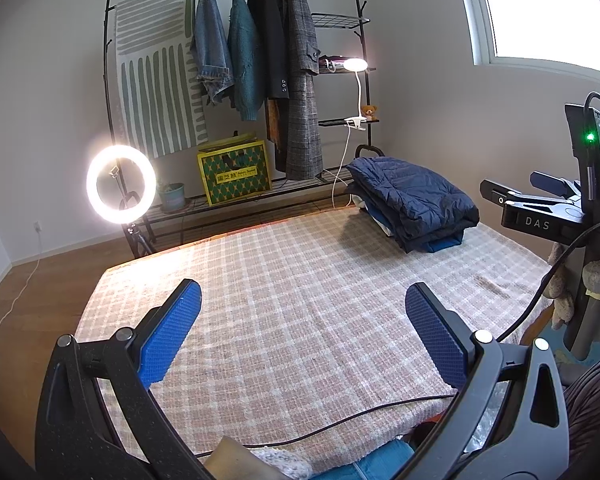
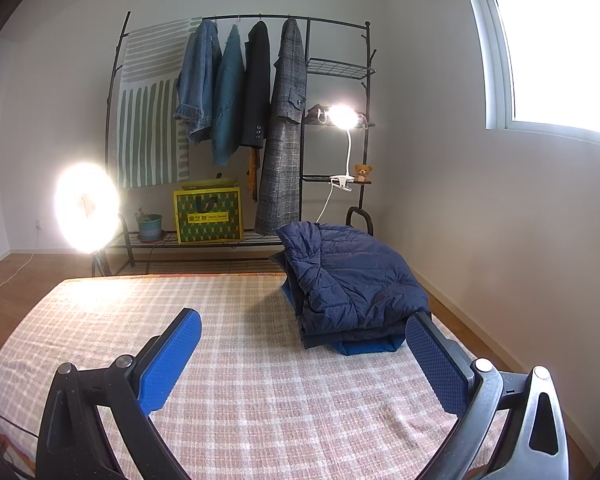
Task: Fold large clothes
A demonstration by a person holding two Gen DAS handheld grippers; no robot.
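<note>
A: Where do we stand? Our left gripper (image 1: 304, 334) hangs over the checked blanket (image 1: 300, 280) with its jaws spread wide and nothing between them. Our right gripper (image 2: 304, 356) is the same: jaws wide apart, holding nothing, hovering above the blanket.

B: And the clothes? We see the navy quilted jacket (image 2: 352, 280) already folded, lying on top of a stack at the far right of the blanket, with a brighter blue garment (image 2: 366, 347) poking out beneath it. From the left wrist view that stack (image 1: 414, 204) sits well apart from our left jaws; from the right wrist view its near edge is just beyond our right finger.

A: So the broad middle of the blanket is bare. We judge we are between garments and the next large piece has to come onto it.

B: Something teal and a knitted thing (image 1: 284, 462) show at the bottom edge of the left wrist view, but we cannot tell whether they are the next garment.

A: When we bring one in, we should spread it flat in that bare middle, well away from the stack, so a sleeve does not drag the jacket askew.

B: Agreed. We should grip at the shoulders or the hem corners, one gripper to each, and keep both at matching height so the fold line runs straight. And mind the black cable (image 1: 340, 420) trailing across the near edge; cloth could snag there.
</note>
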